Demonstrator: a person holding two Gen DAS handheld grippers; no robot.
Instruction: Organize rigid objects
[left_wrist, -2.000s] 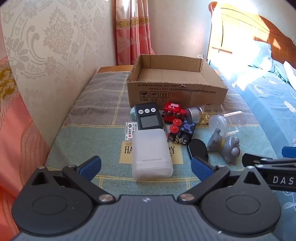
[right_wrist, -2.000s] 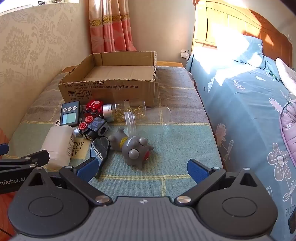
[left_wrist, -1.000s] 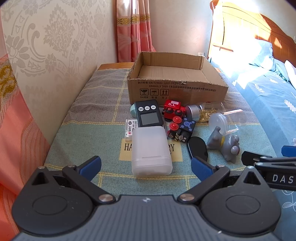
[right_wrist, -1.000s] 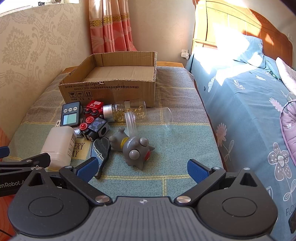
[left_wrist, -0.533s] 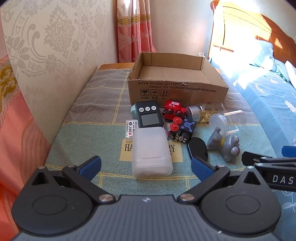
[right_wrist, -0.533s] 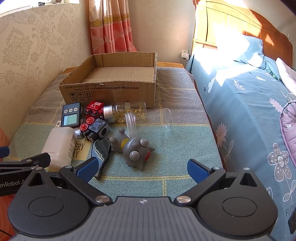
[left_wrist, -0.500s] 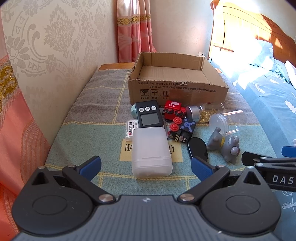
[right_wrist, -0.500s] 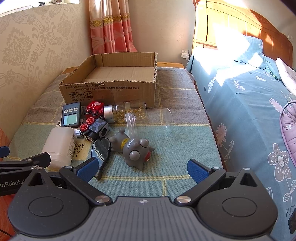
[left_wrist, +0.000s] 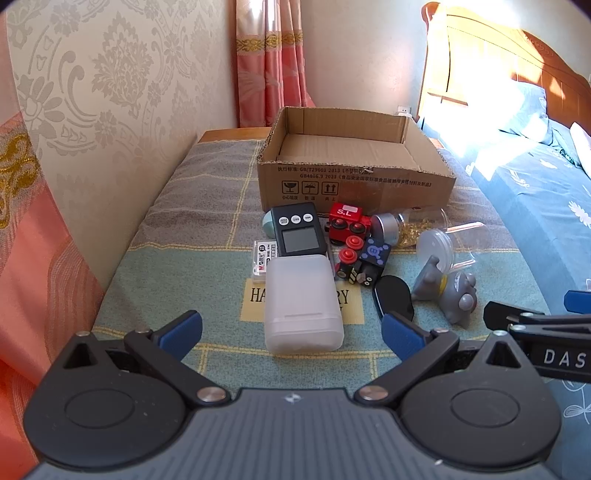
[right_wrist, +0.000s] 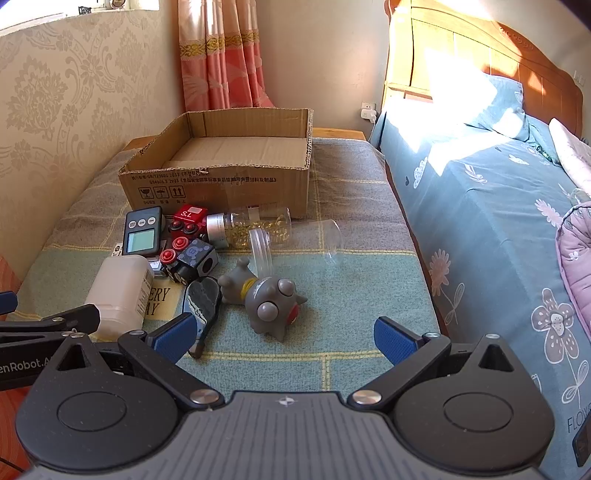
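Note:
An open, empty cardboard box (left_wrist: 354, 177) (right_wrist: 221, 181) stands at the back of a blanket-covered bench. In front of it lies a cluster: a white plastic bottle (left_wrist: 301, 299) (right_wrist: 118, 288), a black digital timer (left_wrist: 299, 230) (right_wrist: 142, 230), a red toy train (left_wrist: 347, 221), a dark toy block car (left_wrist: 365, 260) (right_wrist: 192, 260), a glass jar of gold bits (right_wrist: 251, 227), a clear cup (right_wrist: 295, 243), a black oval piece (left_wrist: 393, 295) (right_wrist: 201, 299) and a grey toy figure (left_wrist: 448, 291) (right_wrist: 266, 299). My left gripper (left_wrist: 291, 328) is open just before the bottle. My right gripper (right_wrist: 284, 336) is open just before the grey figure.
A patterned wall runs along the left (left_wrist: 92, 110). A bed with a blue flowered cover (right_wrist: 498, 221) and a wooden headboard lies on the right. Pink curtains (right_wrist: 221, 55) hang behind the box. A small labelled card (left_wrist: 264, 256) lies left of the timer.
Both grippers have drawn back very slightly from the objects over the two seconds. Nothing on the bench has moved and both grippers stay open.

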